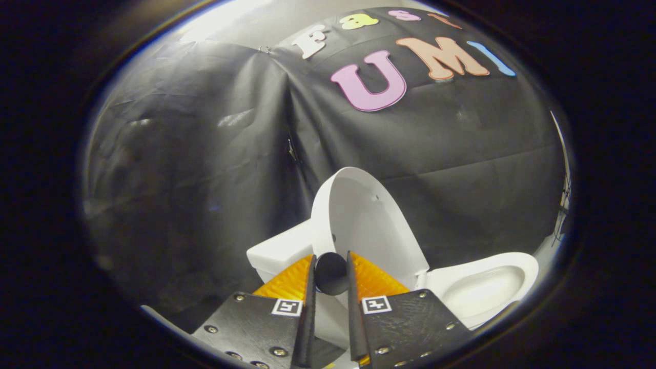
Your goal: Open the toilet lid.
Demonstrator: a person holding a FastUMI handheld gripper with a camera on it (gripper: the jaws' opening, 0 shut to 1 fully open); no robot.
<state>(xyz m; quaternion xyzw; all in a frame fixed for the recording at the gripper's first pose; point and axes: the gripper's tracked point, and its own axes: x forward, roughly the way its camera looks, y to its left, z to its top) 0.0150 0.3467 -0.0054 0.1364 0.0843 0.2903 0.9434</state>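
Gripper (331, 274) fingers closed on dark knob (330, 272) at raised lid (366, 220); bowl (482, 289) lies right, beyond them.

I'm seeing a plain glossy white toilet lid (366, 215), the tank (279, 248) and the bowl (482, 289) showing the same unpatterned white. A round knob (330, 272) between the gripper (330, 269) fingers is looking black, or perhaps very dark grey in this shadow. The booth wall (205, 154) is showing creased black cloth.
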